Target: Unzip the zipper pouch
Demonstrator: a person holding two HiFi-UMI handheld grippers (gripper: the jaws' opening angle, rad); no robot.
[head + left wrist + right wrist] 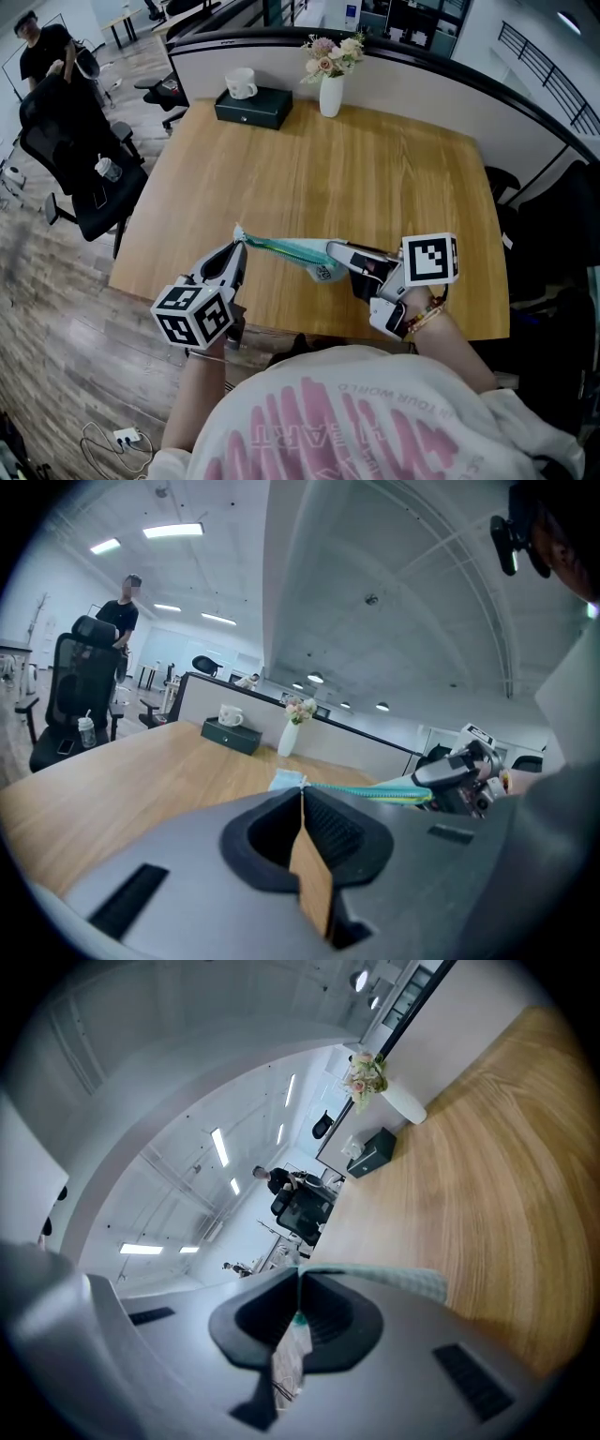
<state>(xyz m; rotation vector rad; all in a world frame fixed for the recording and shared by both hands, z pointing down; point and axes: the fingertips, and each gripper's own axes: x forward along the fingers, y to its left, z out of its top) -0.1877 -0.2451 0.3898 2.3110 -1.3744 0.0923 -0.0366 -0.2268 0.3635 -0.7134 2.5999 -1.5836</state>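
A teal zipper pouch (292, 249) hangs stretched just above the wooden table (375, 178), near its front edge. My left gripper (240, 246) is shut on the pouch's left tip. In the left gripper view the jaws meet at that pale blue corner (286, 781), and the zipper line (375, 790) runs right to the other gripper (455, 778). My right gripper (334, 251) is shut on the pouch's right end. In the right gripper view the teal fabric (403, 1281) lies across the closed jaws. Whether the zipper pull is in either grip is hidden.
At the table's far edge stand a dark green box (255, 108) with a white mug (241, 82) on it and a white vase of flowers (330, 92). A black office chair (80, 164) and a standing person (42, 52) are off to the left.
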